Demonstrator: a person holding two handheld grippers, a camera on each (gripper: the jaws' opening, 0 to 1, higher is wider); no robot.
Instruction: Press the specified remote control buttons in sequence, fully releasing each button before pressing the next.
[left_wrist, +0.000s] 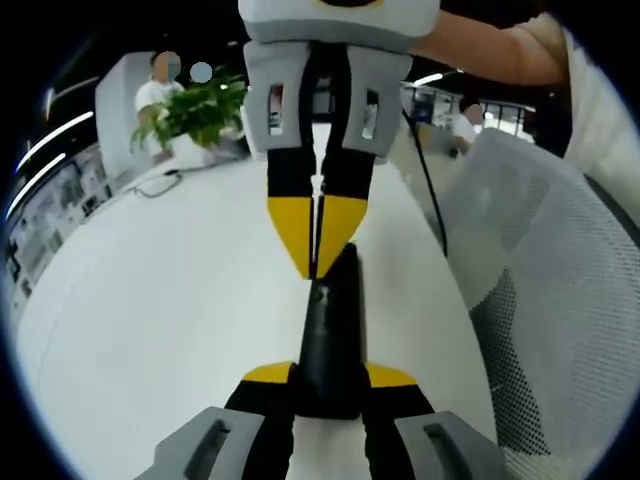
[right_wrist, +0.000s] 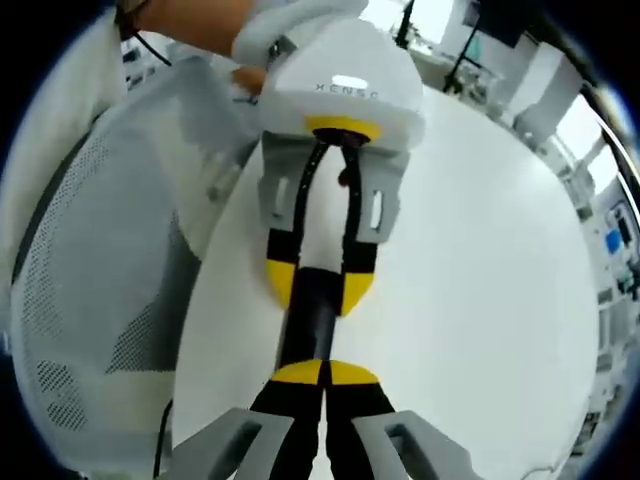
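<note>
Left claw grips one black remote; right claw closed.

White table, potted green plant at its far end, white mesh chair beside it

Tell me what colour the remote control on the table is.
Black. The remote control shows best in the left gripper view, held between the left hand-held gripper jaws.

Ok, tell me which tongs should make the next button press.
Right. The right tongs are shut, with their tips pointed at the top face of the remote. The left tongs grip the remote's sides and are busy steadying it.
</note>
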